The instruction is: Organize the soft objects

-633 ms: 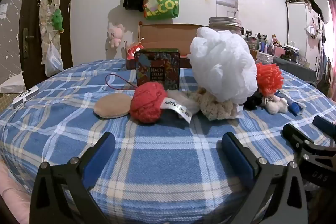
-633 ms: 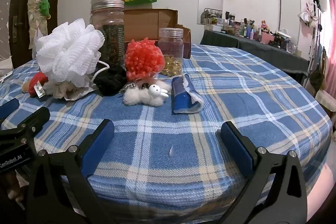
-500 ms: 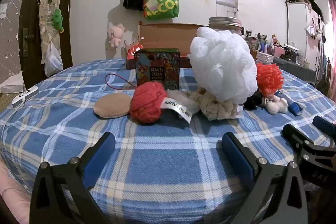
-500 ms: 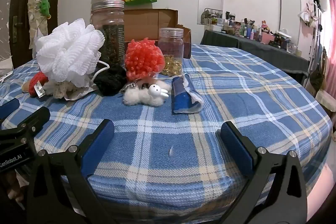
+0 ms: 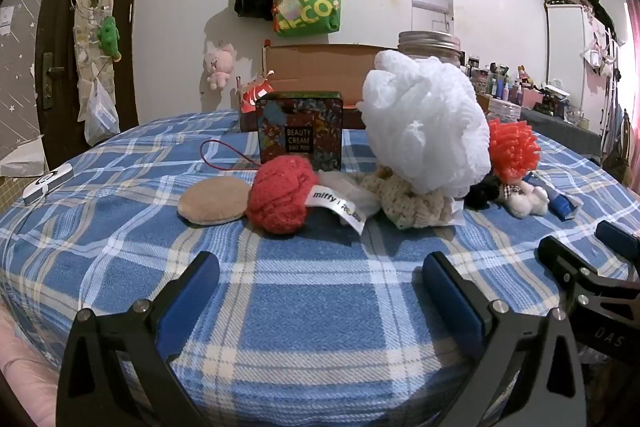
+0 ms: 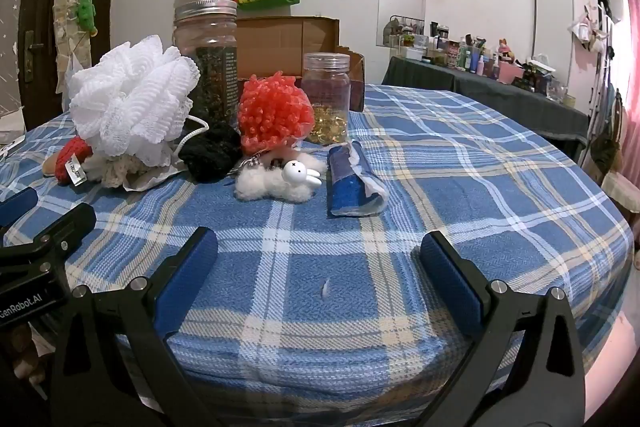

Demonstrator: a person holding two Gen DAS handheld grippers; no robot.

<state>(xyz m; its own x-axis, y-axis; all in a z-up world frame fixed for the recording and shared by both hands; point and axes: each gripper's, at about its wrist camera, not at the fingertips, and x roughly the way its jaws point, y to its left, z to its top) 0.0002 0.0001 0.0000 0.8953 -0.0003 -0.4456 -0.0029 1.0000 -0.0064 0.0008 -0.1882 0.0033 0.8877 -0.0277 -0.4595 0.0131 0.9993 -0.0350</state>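
Soft things lie in a cluster on the blue plaid table (image 5: 320, 307). A white bath pouf (image 5: 424, 131) sits on a cream knit piece (image 5: 412, 203). A red knit ball (image 5: 280, 195) with a "miffy" tag lies beside a tan puff pad (image 5: 212, 201). An orange pouf (image 6: 274, 113), a black scrunchie (image 6: 210, 153), a white fluffy bunny charm (image 6: 280, 181) and a folded blue cloth (image 6: 350, 183) lie in the right wrist view. My left gripper (image 5: 320, 291) and right gripper (image 6: 320, 283) are both open and empty, low over the table's near edge.
A patterned "Beauty Cream" tin (image 5: 300, 131) stands behind the red ball. A tall jar (image 6: 206, 59) and a small jar (image 6: 326, 97) stand behind the poufs. An open cardboard box (image 6: 288, 47) is at the back. A white device (image 5: 48, 183) lies far left.
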